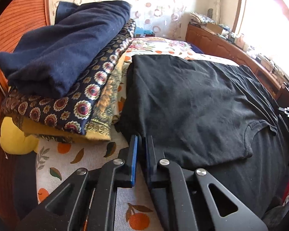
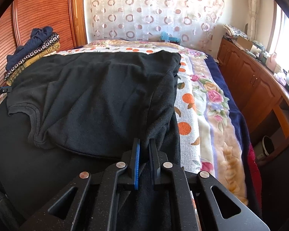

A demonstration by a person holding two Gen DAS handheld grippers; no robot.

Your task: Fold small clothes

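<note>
A black T-shirt [image 1: 192,104] lies spread on the bed, its sides folded in and its neckline [image 1: 260,127] toward the near edge. My left gripper [image 1: 141,137] is shut on the shirt's left near edge, fabric pinched between the blue pads. In the right wrist view the same black T-shirt [image 2: 98,96] fills the middle. My right gripper [image 2: 144,141] is shut on the shirt's right near edge, cloth running down between its fingers. The tip of the left gripper [image 2: 2,90] shows at the far left of the right view.
A stack of folded clothes [image 1: 67,73], navy on top of patterned ones, sits at the shirt's left against a wooden headboard [image 1: 19,15]. A yellow pillow [image 1: 15,138] lies below it. The bed has an orange-print sheet [image 2: 186,113] and floral blanket [image 2: 215,104]. Wooden cabinets [image 2: 250,80] stand to the right.
</note>
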